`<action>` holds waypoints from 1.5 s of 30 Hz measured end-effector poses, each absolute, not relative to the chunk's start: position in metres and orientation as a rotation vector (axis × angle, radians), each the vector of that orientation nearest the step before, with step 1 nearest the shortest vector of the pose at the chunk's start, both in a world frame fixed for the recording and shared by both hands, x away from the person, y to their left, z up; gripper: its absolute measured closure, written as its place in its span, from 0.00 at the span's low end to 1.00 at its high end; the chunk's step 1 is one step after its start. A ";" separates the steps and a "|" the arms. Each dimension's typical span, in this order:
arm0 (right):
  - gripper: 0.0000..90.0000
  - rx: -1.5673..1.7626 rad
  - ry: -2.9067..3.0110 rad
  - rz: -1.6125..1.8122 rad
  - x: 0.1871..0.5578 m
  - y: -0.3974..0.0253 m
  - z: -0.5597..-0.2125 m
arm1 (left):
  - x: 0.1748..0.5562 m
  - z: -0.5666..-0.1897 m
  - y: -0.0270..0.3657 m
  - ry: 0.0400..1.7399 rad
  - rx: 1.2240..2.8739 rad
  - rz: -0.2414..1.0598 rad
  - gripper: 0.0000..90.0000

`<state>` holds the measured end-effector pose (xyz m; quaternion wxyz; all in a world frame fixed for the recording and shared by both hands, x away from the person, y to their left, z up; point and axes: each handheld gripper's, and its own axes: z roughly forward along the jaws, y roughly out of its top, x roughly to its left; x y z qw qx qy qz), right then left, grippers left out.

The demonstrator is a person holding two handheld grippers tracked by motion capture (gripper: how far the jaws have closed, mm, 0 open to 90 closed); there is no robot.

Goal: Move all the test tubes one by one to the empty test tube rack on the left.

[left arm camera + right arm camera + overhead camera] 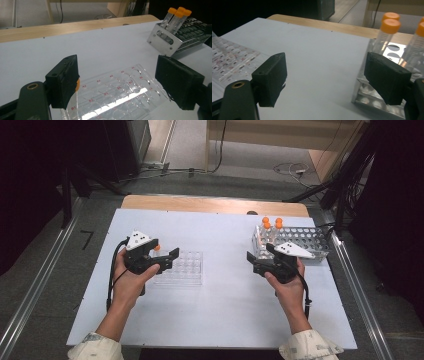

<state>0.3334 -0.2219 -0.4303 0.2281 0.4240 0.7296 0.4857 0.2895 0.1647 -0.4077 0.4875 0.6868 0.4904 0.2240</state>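
Observation:
A clear well plate (182, 268) with red labels lies left of the table's middle. My left gripper (170, 260) hovers at its left end, open, with the plate (120, 92) showing between the jaws. A clear tube with an orange cap (77, 85) sits against the inner face of the left jaw, mostly hidden by it; its cap (157, 248) shows beside the gripper. My right gripper (253, 263) is open just left of a metal tube rack (305, 243) that holds three orange-capped tubes (272, 224). The tubes (387, 32) rise behind its right jaw.
A white board (225, 310) covers the wooden table (200, 204). The rack (162, 42) stands at the far right, near the board's edge. Metal rails run along both sides of the table, and cables lie on the floor beyond.

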 end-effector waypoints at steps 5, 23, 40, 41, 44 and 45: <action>0.19 1.205 1.976 1.298 0.341 -0.234 -0.433 | 0.285 -0.407 0.165 1.179 1.655 0.531 0.22; 0.28 1.335 1.777 1.119 0.389 -0.262 -0.442 | 0.280 -0.406 0.165 1.169 1.673 0.536 0.22; 0.51 1.361 1.736 1.093 0.414 -0.257 -0.455 | 0.280 -0.407 0.163 1.169 1.676 0.521 0.22; 0.52 1.357 1.736 1.080 0.415 -0.257 -0.455 | 0.280 -0.407 0.163 1.168 1.678 0.518 0.22; 0.55 1.370 1.733 1.079 0.417 -0.256 -0.455 | 0.280 -0.407 0.162 1.164 1.680 0.515 0.22; 0.59 1.372 1.735 1.067 0.419 -0.255 -0.457 | 0.280 -0.407 0.161 1.164 1.680 0.516 0.22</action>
